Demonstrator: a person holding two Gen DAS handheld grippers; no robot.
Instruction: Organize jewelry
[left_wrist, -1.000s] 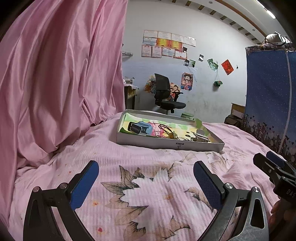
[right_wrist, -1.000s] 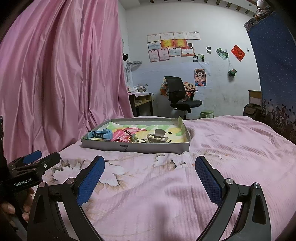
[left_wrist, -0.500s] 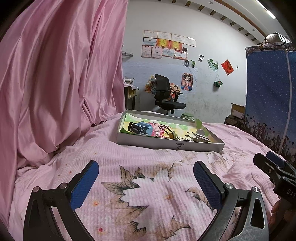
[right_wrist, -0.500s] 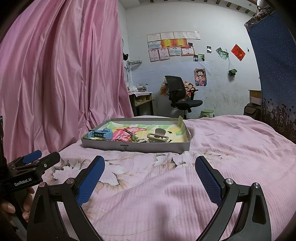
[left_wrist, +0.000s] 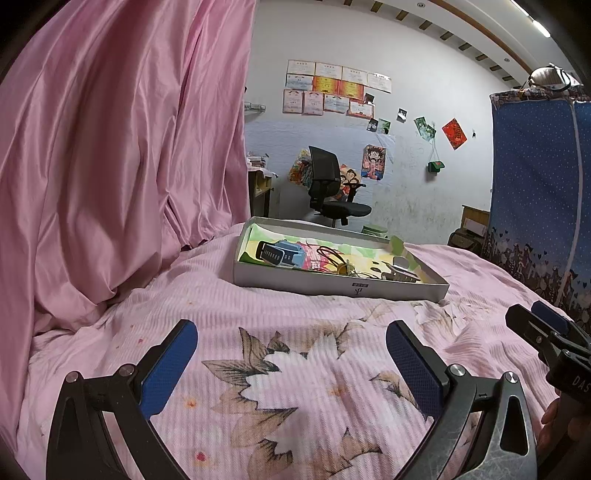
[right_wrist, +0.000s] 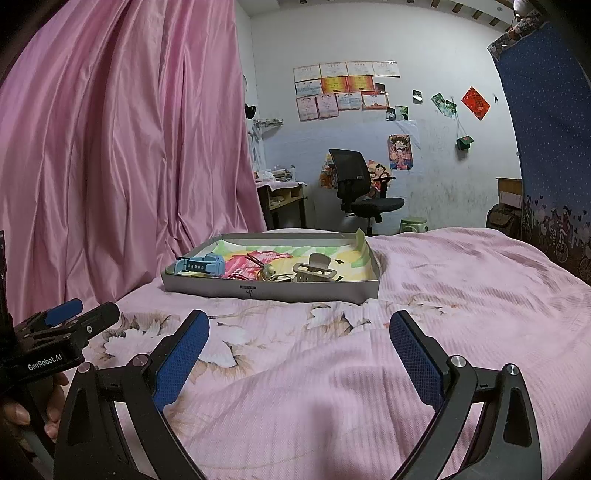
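On the pink floral bedspread (right_wrist: 369, 369), both tools, left tool (left_wrist: 291, 354) and right tool (right_wrist: 299, 343), hover spread wide and empty, well short of the shallow grey cardboard tray (right_wrist: 269, 291) holding tangled jewelry; snagged cords could drag neighbours out.

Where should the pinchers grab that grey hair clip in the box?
Best guess: pinch the hair clip across its narrow curved handle end, which sticks up at the back, coming down from above. The toothed front lies low near the tray wall and beside a tangle of cord, so a side approach looks blocked. The right gripper faces it, open and empty.
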